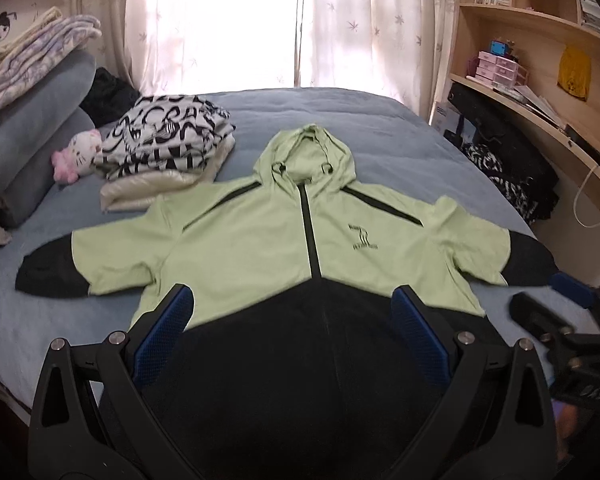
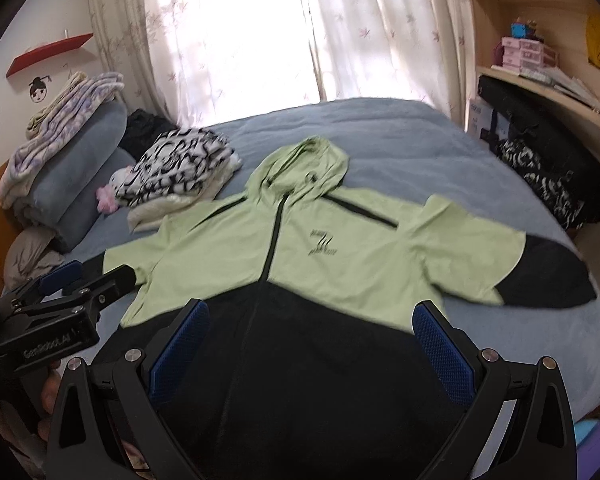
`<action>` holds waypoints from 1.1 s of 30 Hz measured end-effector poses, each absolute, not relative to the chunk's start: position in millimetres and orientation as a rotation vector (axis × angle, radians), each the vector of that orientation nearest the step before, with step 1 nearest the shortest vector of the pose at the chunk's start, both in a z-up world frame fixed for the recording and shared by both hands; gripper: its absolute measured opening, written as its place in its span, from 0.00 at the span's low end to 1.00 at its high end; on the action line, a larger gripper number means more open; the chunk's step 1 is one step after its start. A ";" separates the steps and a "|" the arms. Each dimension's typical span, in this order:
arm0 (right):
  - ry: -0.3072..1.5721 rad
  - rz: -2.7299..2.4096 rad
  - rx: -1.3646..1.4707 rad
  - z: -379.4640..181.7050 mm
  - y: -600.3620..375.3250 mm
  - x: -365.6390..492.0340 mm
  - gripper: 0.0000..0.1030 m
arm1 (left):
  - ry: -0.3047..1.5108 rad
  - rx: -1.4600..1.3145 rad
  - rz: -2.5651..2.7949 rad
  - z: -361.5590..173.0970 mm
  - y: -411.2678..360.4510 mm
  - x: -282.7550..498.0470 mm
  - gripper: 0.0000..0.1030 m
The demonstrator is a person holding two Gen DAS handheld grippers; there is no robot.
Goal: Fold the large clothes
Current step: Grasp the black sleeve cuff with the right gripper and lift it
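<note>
A light green and black hooded zip jacket (image 1: 260,240) lies flat, front up, on the blue bed, sleeves spread out to both sides; it also shows in the right wrist view (image 2: 332,256). My left gripper (image 1: 292,300) is open and empty, hovering over the jacket's black lower part. My right gripper (image 2: 312,316) is open and empty over the same black hem area. The right gripper shows at the right edge of the left wrist view (image 1: 556,312), and the left gripper at the left edge of the right wrist view (image 2: 68,292).
A folded black-and-white patterned garment (image 1: 164,140) on a cream one lies left of the hood, next to a pink plush toy (image 1: 78,156). Grey pillows and blankets (image 1: 32,128) are stacked at the left. Wooden shelves (image 1: 540,60) and dark bags (image 1: 512,168) stand to the right of the bed (image 1: 380,120).
</note>
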State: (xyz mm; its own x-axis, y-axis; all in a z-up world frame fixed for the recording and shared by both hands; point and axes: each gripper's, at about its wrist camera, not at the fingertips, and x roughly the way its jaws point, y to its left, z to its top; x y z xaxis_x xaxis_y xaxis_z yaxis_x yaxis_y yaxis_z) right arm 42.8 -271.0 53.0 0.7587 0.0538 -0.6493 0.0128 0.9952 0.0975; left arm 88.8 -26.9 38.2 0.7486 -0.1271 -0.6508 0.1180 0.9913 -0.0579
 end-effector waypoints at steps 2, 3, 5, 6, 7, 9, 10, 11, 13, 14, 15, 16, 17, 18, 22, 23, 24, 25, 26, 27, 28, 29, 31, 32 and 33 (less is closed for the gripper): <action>0.694 0.001 0.091 64.8 -285.6 54.1 1.00 | 0.726 -0.015 -0.128 43.0 -32.1 105.6 0.95; 0.689 -0.010 0.086 72.4 -294.0 60.9 1.00 | 0.740 -0.024 -0.132 45.1 -34.9 116.4 0.95; 0.675 -0.037 0.067 83.6 -307.5 70.2 1.00 | 0.761 -0.039 -0.136 47.7 -39.5 133.3 0.95; 0.667 -0.048 0.058 88.2 -313.9 73.7 1.00 | 0.769 -0.042 -0.140 48.7 -43.1 142.3 0.95; 0.660 -0.067 0.047 93.2 -321.6 77.8 1.00 | 0.773 -0.043 -0.147 49.2 -46.5 147.9 0.95; 0.649 -0.099 0.033 101.8 -336.8 86.9 1.00 | 0.769 -0.037 -0.150 50.5 -56.2 159.5 0.95; 0.646 -0.111 0.030 105.8 -343.0 90.0 1.00 | 0.761 -0.029 -0.149 51.7 -61.6 164.8 0.95; 0.646 -0.125 0.026 109.0 -350.9 94.4 1.00 | 0.757 -0.024 -0.150 51.0 -65.1 167.2 0.95; 0.642 -0.157 0.020 115.0 -366.7 101.0 1.00 | 0.751 -0.024 -0.151 51.4 -75.8 175.4 0.95; 0.643 -0.173 0.016 116.9 -375.2 104.8 1.00 | 0.752 -0.032 -0.158 51.9 -81.4 180.0 0.95; 0.643 -0.187 0.012 118.8 -383.0 105.1 1.00 | 0.754 -0.036 -0.163 51.8 -85.5 183.0 0.95; 0.644 -0.202 0.008 119.6 -391.6 107.5 1.00 | 0.758 -0.040 -0.167 51.6 -90.4 186.9 0.95; 0.648 -0.219 0.007 119.7 -401.2 110.6 1.00 | 0.763 -0.043 -0.171 51.1 -95.9 191.7 0.95; 0.652 -0.232 0.009 118.6 -409.8 112.3 1.00 | 0.764 -0.043 -0.173 49.9 -102.1 195.7 0.95; 0.674 -0.282 0.030 108.6 -455.5 124.3 1.00 | 0.740 -0.015 -0.163 42.6 -128.1 208.0 0.95; 0.682 -0.289 0.038 104.1 -467.4 127.4 1.00 | 0.741 -0.008 -0.163 39.7 -134.0 211.7 0.95; 0.694 -0.300 0.048 100.2 -481.3 131.3 1.00 | 0.748 -0.001 -0.164 35.1 -140.9 216.3 0.95; 0.702 -0.311 0.059 92.2 -492.9 131.8 1.00 | 0.753 0.004 -0.169 30.5 -148.3 221.5 0.95; 0.712 -0.328 0.069 84.2 -506.2 133.5 1.00 | 0.755 0.008 -0.171 26.1 -153.3 223.9 0.95; 0.725 -0.347 0.081 74.0 -518.5 134.0 1.00 | 0.759 0.015 -0.170 20.9 -160.2 228.1 0.95; 0.737 -0.359 0.094 60.8 -530.6 132.4 1.00 | 0.764 0.021 -0.170 16.4 -166.0 232.0 0.95; 0.750 -0.368 0.111 50.4 -542.6 133.3 1.00 | 0.772 0.029 -0.170 9.3 -175.7 237.7 0.95; 0.778 -0.394 0.148 26.0 -565.7 135.1 1.00 | 0.782 0.034 -0.166 -2.0 -191.3 245.4 0.95; 0.797 -0.417 0.165 13.1 -576.5 136.9 0.99 | 0.785 0.036 -0.164 -7.6 -196.4 248.3 0.95; 0.815 -0.436 0.191 0.1 -591.1 139.0 0.99 | 0.784 0.041 -0.161 -15.0 -205.9 252.4 0.95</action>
